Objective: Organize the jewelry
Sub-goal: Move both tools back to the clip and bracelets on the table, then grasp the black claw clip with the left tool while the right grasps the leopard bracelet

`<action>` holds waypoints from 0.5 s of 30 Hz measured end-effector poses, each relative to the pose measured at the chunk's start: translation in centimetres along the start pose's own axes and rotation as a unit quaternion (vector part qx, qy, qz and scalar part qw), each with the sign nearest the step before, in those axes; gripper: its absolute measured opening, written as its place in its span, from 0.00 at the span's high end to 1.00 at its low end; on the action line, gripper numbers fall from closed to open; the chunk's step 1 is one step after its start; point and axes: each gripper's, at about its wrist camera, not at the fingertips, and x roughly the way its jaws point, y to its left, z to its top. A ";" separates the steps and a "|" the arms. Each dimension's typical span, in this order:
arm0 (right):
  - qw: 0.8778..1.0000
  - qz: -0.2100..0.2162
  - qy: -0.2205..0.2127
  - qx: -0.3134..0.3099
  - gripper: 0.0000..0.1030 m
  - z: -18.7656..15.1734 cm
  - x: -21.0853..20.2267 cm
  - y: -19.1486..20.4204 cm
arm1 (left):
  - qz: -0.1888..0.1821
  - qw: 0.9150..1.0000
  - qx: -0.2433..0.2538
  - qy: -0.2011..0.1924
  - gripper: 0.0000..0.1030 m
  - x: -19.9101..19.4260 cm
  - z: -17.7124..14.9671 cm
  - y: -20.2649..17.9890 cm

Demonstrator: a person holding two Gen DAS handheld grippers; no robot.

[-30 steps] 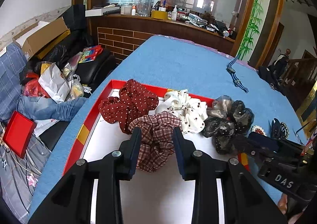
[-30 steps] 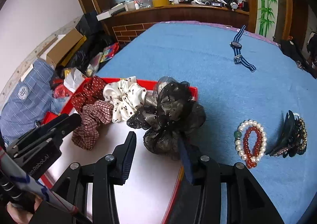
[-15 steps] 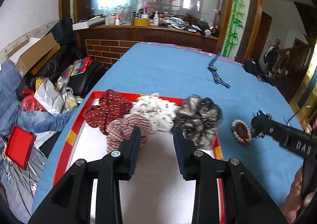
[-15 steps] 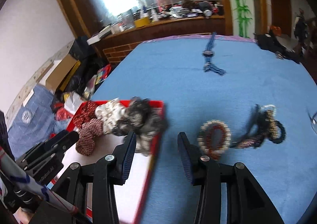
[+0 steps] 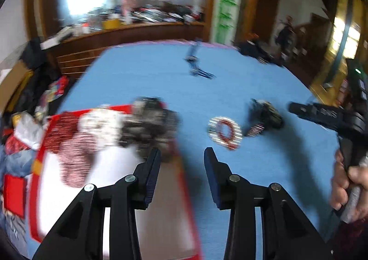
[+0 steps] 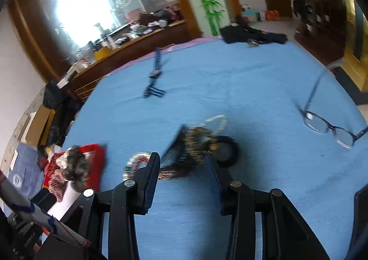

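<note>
My left gripper (image 5: 181,156) hovers over the right rim of the red tray (image 5: 38,156), jaws opening with nothing between them. Several scrunchies lie in the tray, among them a black one (image 5: 149,124). To the right on the blue cloth lie bead bracelets (image 5: 225,132) and a dark pile of hair clips (image 5: 266,115). My right gripper (image 6: 182,161) hangs just short of that pile of hair clips (image 6: 197,145), jaws closing but not touching it. The bracelets (image 6: 138,160) sit partly behind its left finger. All of this is motion-blurred.
A blue striped strap (image 6: 154,80) lies farther back on the blue table (image 6: 253,90). Glasses (image 6: 326,126) rest at the right. A dark bag (image 6: 248,34) sits on the far edge. A hand (image 5: 349,181) holds the right gripper. Clutter lies on the floor to the left.
Both grippers have swung right, away from the tray. The right one left the black scrunchie in the tray and now faces the hair clips. The left one moved to the tray's right rim.
</note>
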 end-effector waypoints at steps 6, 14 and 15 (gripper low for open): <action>1.000 0.004 0.024 0.011 0.60 0.9 2.0 -1.5 | -0.045 0.998 0.033 0.028 0.64 1.9 0.6 -4.9; 0.999 0.015 0.046 -0.009 0.74 1.6 5.3 -0.1 | -0.044 0.997 0.046 0.037 0.63 2.9 0.8 -5.9; 0.999 0.006 0.048 -0.013 0.80 1.6 5.5 0.0 | -0.042 0.997 0.045 0.039 0.63 3.1 1.0 -5.8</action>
